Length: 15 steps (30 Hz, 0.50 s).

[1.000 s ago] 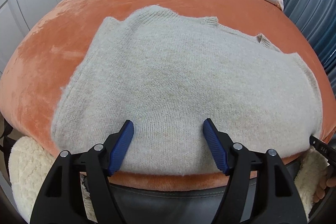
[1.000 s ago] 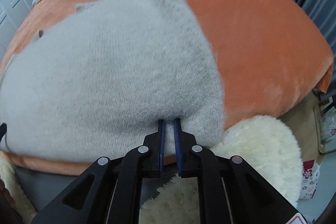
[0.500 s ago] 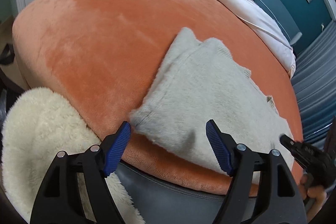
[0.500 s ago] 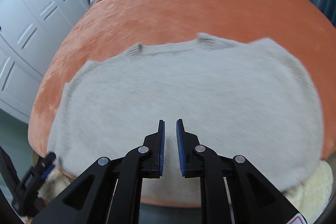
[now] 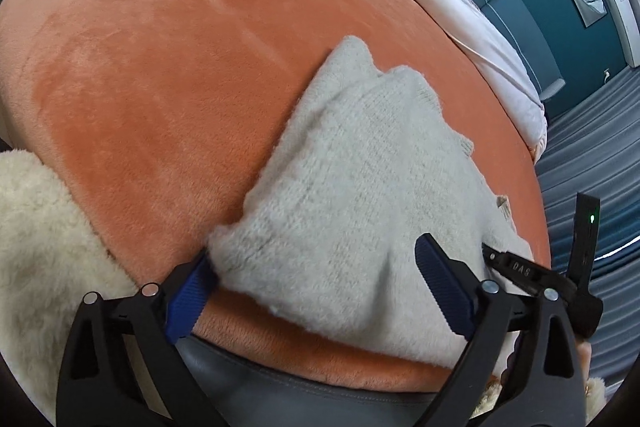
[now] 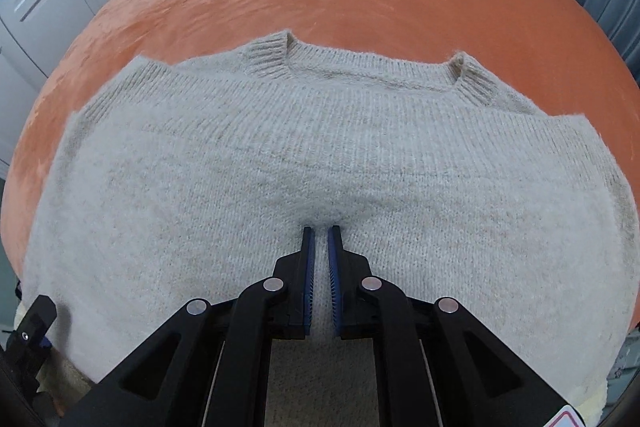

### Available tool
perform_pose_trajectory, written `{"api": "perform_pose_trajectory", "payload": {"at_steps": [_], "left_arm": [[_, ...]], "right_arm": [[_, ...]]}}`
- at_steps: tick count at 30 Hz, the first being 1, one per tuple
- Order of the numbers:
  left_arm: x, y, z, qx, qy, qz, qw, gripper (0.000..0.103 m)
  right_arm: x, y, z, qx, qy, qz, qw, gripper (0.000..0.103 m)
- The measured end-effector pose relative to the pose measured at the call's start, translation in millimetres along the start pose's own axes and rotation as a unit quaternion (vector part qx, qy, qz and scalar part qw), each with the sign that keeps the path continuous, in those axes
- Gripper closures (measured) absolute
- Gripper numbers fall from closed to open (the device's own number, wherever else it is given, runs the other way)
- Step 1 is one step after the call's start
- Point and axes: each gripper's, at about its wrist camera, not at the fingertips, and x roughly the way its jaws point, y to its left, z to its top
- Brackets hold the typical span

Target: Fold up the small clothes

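The left hand-held gripper (image 5: 316,287) has its jaws spreading wide, wider than a second ago, with the near corner of the sweater (image 5: 360,195) lying between the blue pads (image 5: 440,291), which do not press it. The right hand-held gripper (image 6: 319,239) is nearly together and closing, its tips down on the sweater's middle with a small dimple of knit ahead of them; I cannot tell whether any knit is pinched. A second ago it sat at the sweater's right edge. The sweater lies flat on the orange bed cover (image 5: 160,67), close to its near edge. Only the right view shows the collar (image 6: 372,71) on the sweater's far side; only the left view shows the fleece (image 5: 36,235) left of the sweater.
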Motion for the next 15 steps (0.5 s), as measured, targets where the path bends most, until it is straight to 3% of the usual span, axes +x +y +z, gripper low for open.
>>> {"api": "perform_pose_trajectory", "payload": {"at_steps": [2,3,4,6,10,13,15], "left_arm": [[0.1,-3.3,4.6,0.013,-0.007,0.004,0.9999,0.028],[-0.2,-6.4,7.1,0.023,-0.005,0.007,0.9997,0.059],[0.2,-9.7,10.8,0.032,0.007,-0.007,0.9994,0.074],[-11.1,-19.1,16.9,0.037,0.001,-0.029,0.9989,0.078],[-57.5,-87.2,21.5,0.117,-0.042,-0.075,0.9895,0.082],[-87.6,-159.6,11.6,0.203,-0.062,-0.118,0.9701,0.083],[-96.5,-209.2,-7.4,0.264,-0.060,-0.146,0.9515,0.083]], "right_arm": [[1.5,-4.1,-1.7,0.006,-0.004,0.008,1.000,0.096],[2.1,-4.2,-2.4,0.004,-0.006,0.008,1.000,0.096],[1.6,-3.6,-2.4,0.001,-0.008,0.008,1.000,0.096],[1.3,-3.7,-3.2,0.001,-0.011,0.010,1.000,0.096],[-6.0,-16.9,-3.5,0.024,-0.019,0.053,0.998,0.096],[-31.8,-48.5,-13.3,0.083,-0.045,0.126,0.987,0.095],[-58.6,-79.7,-29.7,0.121,-0.077,0.159,0.977,0.092]]}}
